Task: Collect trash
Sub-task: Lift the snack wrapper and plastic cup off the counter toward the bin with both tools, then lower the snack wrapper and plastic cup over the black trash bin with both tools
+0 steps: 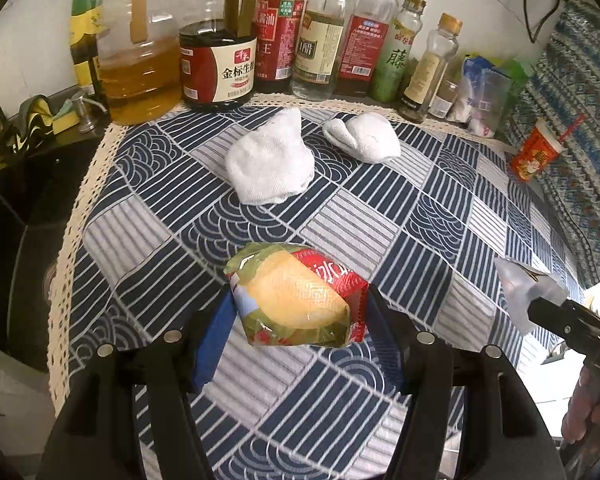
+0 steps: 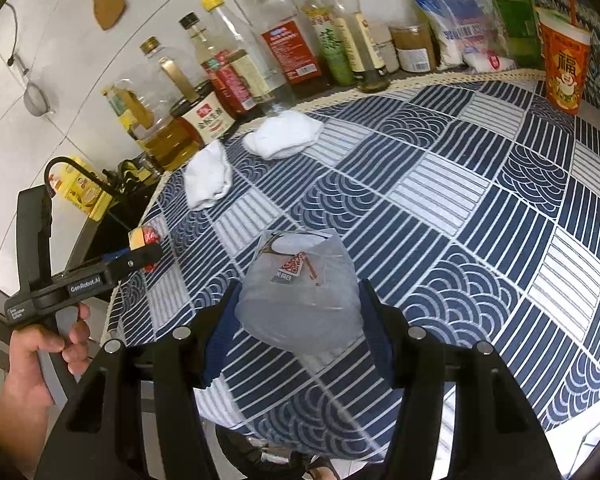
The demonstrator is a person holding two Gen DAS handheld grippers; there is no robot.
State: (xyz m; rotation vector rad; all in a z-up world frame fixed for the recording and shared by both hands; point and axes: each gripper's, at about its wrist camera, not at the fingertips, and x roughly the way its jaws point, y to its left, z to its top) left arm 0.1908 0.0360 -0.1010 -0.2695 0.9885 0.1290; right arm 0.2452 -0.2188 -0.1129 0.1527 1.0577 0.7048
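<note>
The left gripper point(image 1: 300, 312) has its fingers closed on a crumpled snack wrapper point(image 1: 296, 300), printed yellow, green and red, which sits between the blue finger pads above the table point(image 1: 440, 216). The table carries a navy-and-white patterned cloth.

The right gripper point(image 2: 298, 320) has its fingers closed on a translucent plastic bag point(image 2: 300, 292); the bag's open mouth faces 12 o'clock, and its lower part trails toward 6 o'clock past the table edge. In the left wrist view this bag shows at 3 o'clock.

Two white crumpled tissues lie on the cloth, near each other: the first tissue point(image 1: 270, 162) and the second tissue point(image 1: 364, 136), both at 12 o'clock from the left gripper.

A row of condiment bottles point(image 1: 320, 36) lines the far table edge. A red paper cup point(image 2: 564, 68) stands at 1 o'clock in the right wrist view.
</note>
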